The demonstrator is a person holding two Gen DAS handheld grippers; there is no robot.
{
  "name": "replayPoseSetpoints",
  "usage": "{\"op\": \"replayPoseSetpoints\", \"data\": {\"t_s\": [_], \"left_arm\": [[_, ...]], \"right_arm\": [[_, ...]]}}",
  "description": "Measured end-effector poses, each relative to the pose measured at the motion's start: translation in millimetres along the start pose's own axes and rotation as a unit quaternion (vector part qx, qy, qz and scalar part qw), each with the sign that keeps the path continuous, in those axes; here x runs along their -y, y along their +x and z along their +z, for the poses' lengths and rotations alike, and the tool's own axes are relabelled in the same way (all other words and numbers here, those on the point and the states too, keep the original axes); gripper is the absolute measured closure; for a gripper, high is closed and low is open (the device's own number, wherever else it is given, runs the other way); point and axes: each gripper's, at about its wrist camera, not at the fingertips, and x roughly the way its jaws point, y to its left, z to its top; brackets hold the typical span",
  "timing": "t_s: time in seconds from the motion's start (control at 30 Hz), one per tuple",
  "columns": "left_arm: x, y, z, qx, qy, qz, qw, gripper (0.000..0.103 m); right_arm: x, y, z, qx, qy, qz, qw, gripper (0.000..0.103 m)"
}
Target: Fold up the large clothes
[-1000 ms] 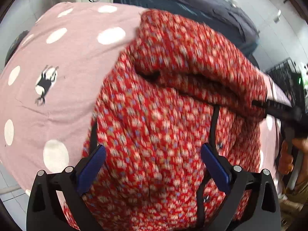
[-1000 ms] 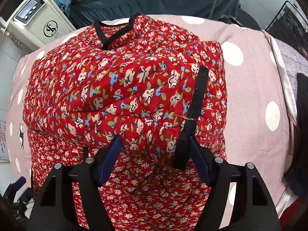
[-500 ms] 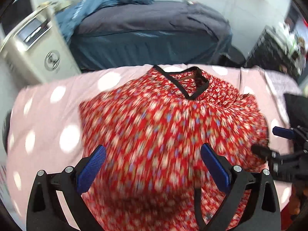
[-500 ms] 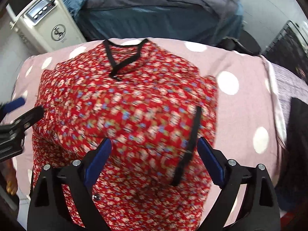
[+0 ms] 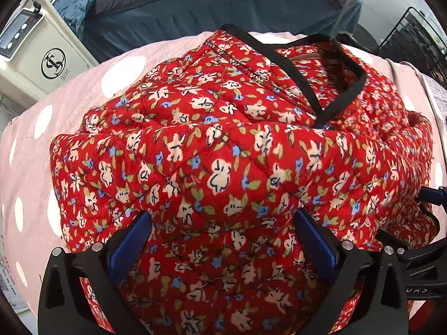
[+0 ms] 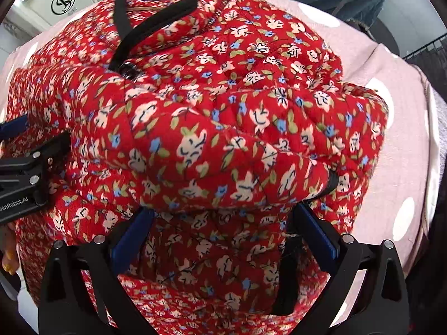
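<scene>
Both tongs had come down close over one red floral jacket point(image 5: 223, 150) since a second earlier, when the right pair gripped its folded sleeve. That jacket lay folded on the pink dotted sheet point(image 5: 83, 95), right under both tongs. Left tongs point(image 5: 223, 240) stood wide, fabric bulging between the pads, gripping nothing. Right tongs point(image 6: 223, 234) were opening, cloth between them unpinched. One white machine point(image 5: 42, 55) sat beyond, its round logo unreadable. "senRobot.AI" showed on the left tongs' body.
</scene>
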Motion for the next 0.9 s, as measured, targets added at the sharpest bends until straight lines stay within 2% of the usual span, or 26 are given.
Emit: {"op": "replayPoseSetpoints", "data": {"t_s": [0.23, 0.33, 0.43, 0.5, 0.67, 0.8, 0.9], "left_arm": [[-8.3, 7.6, 18.5, -0.029, 0.003, -0.019, 0.9994, 0.004], [-12.5, 6.8, 19.1, -0.019, 0.002, -0.017, 0.9997, 0.004], [-16.6, 3.4, 12.4, -0.005, 0.001, -0.018, 0.9998, 0.004], [-12.6, -2.9, 1.3, 0.004, 0.002, -0.018, 0.9998, 0.004], [-6.2, -35.3, -31.9, 0.043, 0.008, -0.002, 0.9991, 0.005], [-11.8, -70.7, -71.0, 0.066, -0.001, -0.009, 0.9977, 0.006], [-25.2, -90.4, -105.2, 0.082, -0.019, -0.018, 0.9963, 0.006]], "right_arm": [[7.4, 8.7, 28.2, -0.002, 0.021, -0.001, 1.000, 0.004], [8.9, 10.8, 35.5, 0.021, 0.020, -0.005, 1.000, 0.004], [13.2, 2.6, 19.9, 0.059, 0.021, -0.003, 0.998, 0.004], [14.4, -2.3, 12.6, 0.078, 0.018, 0.001, 0.997, 0.004], [16.7, -33.0, -2.9, 0.092, 0.014, -0.005, 0.996, 0.004], [19.5, -61.3, -35.1, 0.117, -0.002, 0.000, 0.993, 0.004], [24.9, -67.9, -64.7, 0.115, -0.013, 0.015, 0.993, 0.005]]}}
